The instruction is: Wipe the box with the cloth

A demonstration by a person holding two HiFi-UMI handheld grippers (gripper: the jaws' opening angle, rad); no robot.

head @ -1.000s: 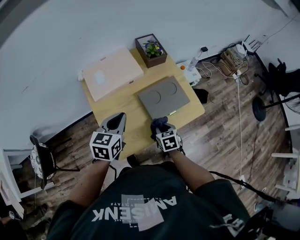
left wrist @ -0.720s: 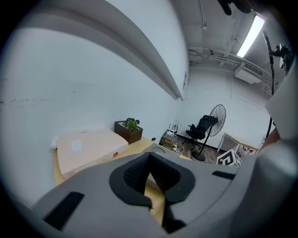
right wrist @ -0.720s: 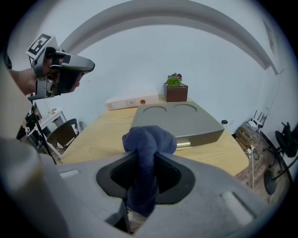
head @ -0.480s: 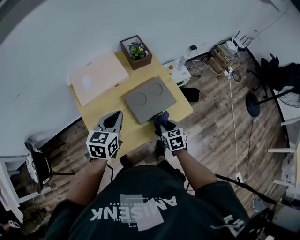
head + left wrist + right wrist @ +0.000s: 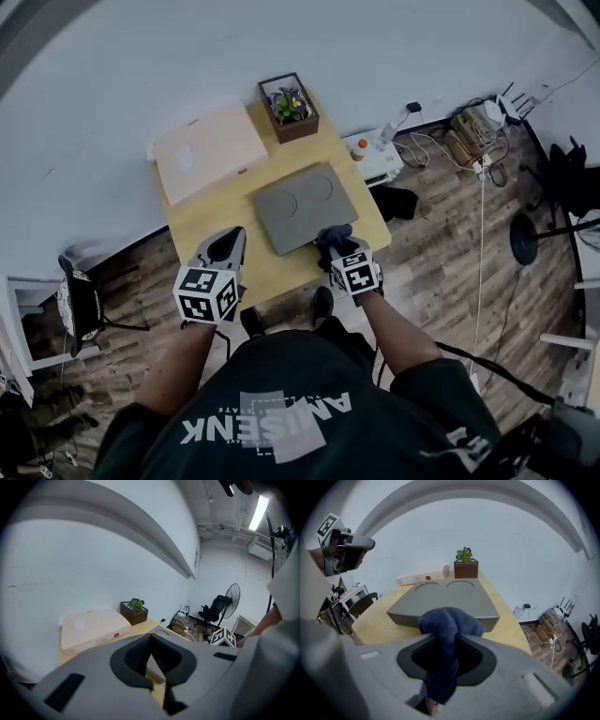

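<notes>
Scanning from the left in the head view: chair (image 5: 80,305) on the wood floor (image 5: 141,300), clear of the tabletop (image 5: 202,220). Pale box (image 5: 208,150) lies flat at the far left corner of the tabletop against the wall; also seen in the left tool view (image 5: 91,627). Left tool (image 5: 228,246) is held over the near left edge of the tabletop; its own view (image 5: 150,656) shows the jaws met at the tips with nothing between them. Planter (image 5: 288,106) stands at the far edge, just right of the pale box. Grey box (image 5: 302,206), flat with two round marks on its lid, lies right of centre, well apart from the left tool. Right tool (image 5: 336,246) sits at the near right corner of the grey box; its own view (image 5: 443,648) shows the jaws clamped on a dark blue cloth (image 5: 447,623), which bunches out past the jaw tips and overlaps the near edge of the grey box (image 5: 445,599). Contact between cloth and lid cannot be confirmed. Cables (image 5: 469,127) lie on the floor at far right.
</notes>
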